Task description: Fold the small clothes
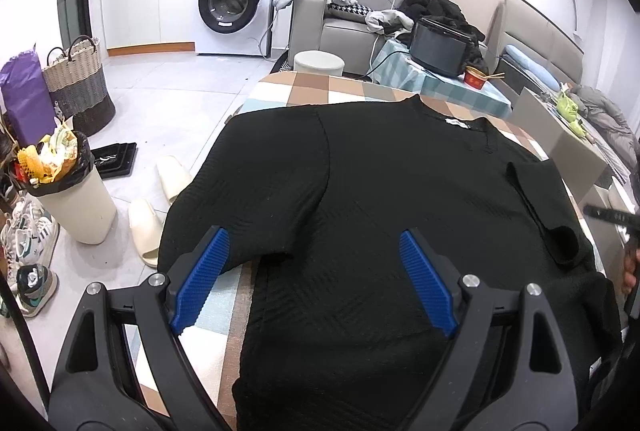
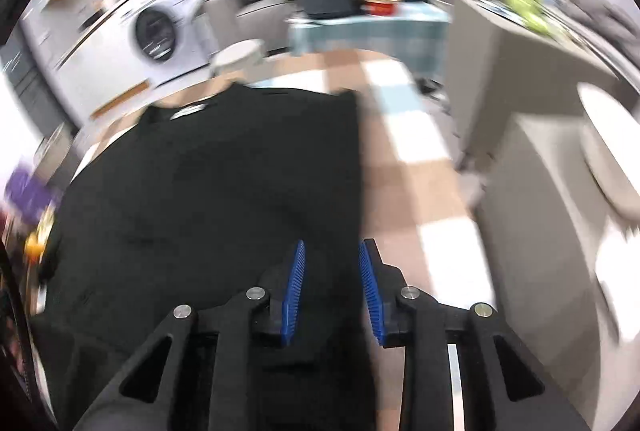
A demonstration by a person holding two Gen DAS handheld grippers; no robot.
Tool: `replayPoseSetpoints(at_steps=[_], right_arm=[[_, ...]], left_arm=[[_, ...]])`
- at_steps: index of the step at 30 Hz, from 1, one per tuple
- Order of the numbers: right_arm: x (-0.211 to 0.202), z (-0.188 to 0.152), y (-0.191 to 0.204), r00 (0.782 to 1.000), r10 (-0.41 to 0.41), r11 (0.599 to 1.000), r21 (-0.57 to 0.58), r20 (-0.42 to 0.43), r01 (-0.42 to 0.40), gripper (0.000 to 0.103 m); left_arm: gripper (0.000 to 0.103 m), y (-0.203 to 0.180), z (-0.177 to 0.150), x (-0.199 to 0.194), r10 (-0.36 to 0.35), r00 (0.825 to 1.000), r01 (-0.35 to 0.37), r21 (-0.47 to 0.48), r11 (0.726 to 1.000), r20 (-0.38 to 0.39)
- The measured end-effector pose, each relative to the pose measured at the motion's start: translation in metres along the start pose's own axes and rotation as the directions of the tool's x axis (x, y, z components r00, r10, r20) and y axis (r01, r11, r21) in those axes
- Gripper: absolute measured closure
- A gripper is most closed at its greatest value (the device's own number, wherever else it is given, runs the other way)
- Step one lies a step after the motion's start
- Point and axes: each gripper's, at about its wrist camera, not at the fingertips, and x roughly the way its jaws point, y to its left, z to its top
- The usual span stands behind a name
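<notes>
1. A black top [image 1: 380, 199] lies spread on the table [image 1: 304, 87], which wears a checked cloth of brown, white and pale blue; the neck with its white label points to the table's far edge.
2. One sleeve [image 1: 540, 207] is folded in over the body of the black top on its right side, and the other sleeve [image 1: 264, 191] drapes toward the table's left edge.
3. The left claw [image 1: 316, 279] hangs over the near part of the black top with its blue pads set wide apart and nothing between them.
4. The right claw [image 2: 331, 291] sits over the right edge of the black top, its pads only narrowly apart; that view is smeared, and cloth seems to lie under the gap rather than pinched in it.
5. On the floor left of the table stand a full waste bin [image 1: 76, 199], a pair of cream slippers [image 1: 160, 203], trainers and a woven basket [image 1: 78, 87].
6. Beyond the table's far edge are a round stool [image 1: 319, 63], a washing machine [image 1: 234, 3] and a sofa piled with clothes.
7. A smaller stand past the table's far right corner carries a black appliance [image 1: 438, 45] and a red bowl [image 1: 476, 78].
8. A cardboard box [image 1: 560, 147] crowds the table's right side.
</notes>
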Motion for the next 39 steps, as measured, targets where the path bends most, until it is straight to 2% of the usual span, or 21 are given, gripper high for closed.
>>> replayPoseSetpoints(at_steps=[2, 5, 8, 11, 12, 14, 15, 16, 17, 18, 21, 24, 25, 26, 27, 29, 32, 36, 37, 38, 39], right_arm=[[0.006, 0.01, 0.02, 1.0, 0.028, 0.998, -0.054, -0.004, -0.028, 0.071], [0.028, 0.025, 0.033, 0.999, 0.017, 0.997, -0.068, -0.036, -0.019, 0.071], [0.051, 0.036, 0.03, 0.996, -0.076, 0.995, -0.075, -0.048, 0.073, 0.07], [0.067, 0.042, 0.023, 0.982, -0.182, 0.979, -0.103, -0.053, 0.176, 0.069], [0.069, 0.044, 0.02, 0.98, -0.193, 0.977, -0.106, -0.055, 0.187, 0.066], [0.074, 0.044, 0.014, 0.978, -0.2, 0.975, -0.112, -0.067, 0.192, 0.065], [0.074, 0.044, 0.014, 0.979, -0.197, 0.974, -0.121, -0.057, 0.19, 0.068], [0.075, 0.044, 0.015, 0.98, -0.193, 0.973, -0.139, -0.045, 0.185, 0.075], [0.076, 0.043, 0.016, 0.984, -0.175, 0.976, -0.143, -0.046, 0.167, 0.103], [0.078, 0.044, 0.017, 0.987, -0.15, 0.98, -0.139, -0.055, 0.142, 0.103], [0.07, 0.048, 0.014, 0.994, -0.11, 0.989, -0.1, 0.005, 0.11, 0.103], [0.066, 0.06, 0.003, 0.99, -0.138, 0.988, -0.061, 0.036, 0.14, 0.103], [0.063, 0.062, 0.002, 0.995, -0.098, 0.993, -0.069, 0.029, 0.099, 0.101], [0.063, 0.062, 0.004, 0.997, -0.072, 0.994, -0.084, 0.001, 0.072, 0.089], [0.063, 0.061, 0.006, 0.998, -0.057, 0.993, -0.101, -0.024, 0.054, 0.072], [0.062, 0.059, 0.009, 0.998, -0.065, 0.992, -0.108, -0.024, 0.062, 0.057], [0.067, 0.056, 0.007, 0.993, -0.108, 0.99, -0.1, -0.038, 0.104, 0.057], [0.083, 0.054, 0.005, 0.992, -0.119, 0.989, -0.096, -0.053, 0.113, 0.059], [0.086, 0.054, 0.006, 0.991, -0.125, 0.987, -0.104, -0.045, 0.12, 0.061], [0.086, 0.054, 0.008, 0.991, -0.127, 0.986, -0.114, -0.032, 0.123, 0.074], [0.086, 0.053, 0.01, 0.99, -0.137, 0.983, -0.13, -0.023, 0.132, 0.081]], left_arm=[[0.017, -0.002, 0.0, 0.0, -0.001, 1.0, 0.001, 0.004, 1.0, 0.001], [0.017, -0.006, -0.002, 0.0, -0.004, 1.0, 0.004, 0.003, 1.0, -0.003], [0.017, -0.009, -0.003, 0.001, -0.003, 1.0, 0.003, 0.005, 1.0, -0.011], [0.017, -0.014, -0.003, 0.006, 0.002, 1.0, -0.001, 0.02, 1.0, -0.022], [0.017, -0.014, -0.003, 0.008, 0.002, 1.0, -0.001, 0.025, 1.0, -0.025], [0.017, -0.017, -0.005, 0.01, 0.004, 1.0, -0.003, 0.032, 0.999, -0.03], [0.017, -0.018, -0.004, 0.012, 0.005, 0.999, -0.004, 0.034, 0.999, -0.033], [0.017, -0.019, -0.005, 0.014, 0.004, 0.999, -0.003, 0.035, 0.999, -0.034], [0.017, -0.019, -0.005, 0.016, 0.002, 0.999, 0.0, 0.035, 0.999, -0.037], [0.017, -0.021, -0.004, 0.018, -0.001, 0.999, 0.003, 0.036, 0.999, -0.04], [0.017, -0.022, -0.005, 0.024, 0.0, 0.999, 0.002, 0.046, 0.999, -0.049], [0.017, -0.023, -0.005, 0.026, 0.001, 0.999, 0.002, 0.052, 0.999, -0.051], [0.017, -0.023, -0.005, 0.026, -0.001, 0.999, 0.003, 0.051, 0.999, -0.051], [0.017, -0.024, -0.005, 0.027, -0.002, 0.999, 0.004, 0.05, 0.999, -0.051], [0.017, -0.024, -0.005, 0.028, -0.002, 0.999, 0.005, 0.047, 0.999, -0.051], [0.017, -0.024, -0.005, 0.027, -0.002, 0.999, 0.005, 0.047, 0.999, -0.053], [0.017, -0.024, -0.005, 0.027, -0.003, 0.999, 0.005, 0.049, 0.999, -0.053], [0.017, -0.028, -0.005, 0.028, 0.001, 0.998, 0.003, 0.06, 0.998, -0.059], [0.017, -0.03, -0.004, 0.028, 0.001, 0.998, 0.002, 0.061, 0.998, -0.059], [0.017, -0.029, -0.005, 0.028, 0.0, 0.998, 0.003, 0.057, 0.998, -0.058], [0.017, -0.029, -0.004, 0.028, 0.001, 0.998, 0.002, 0.054, 0.999, -0.056]])
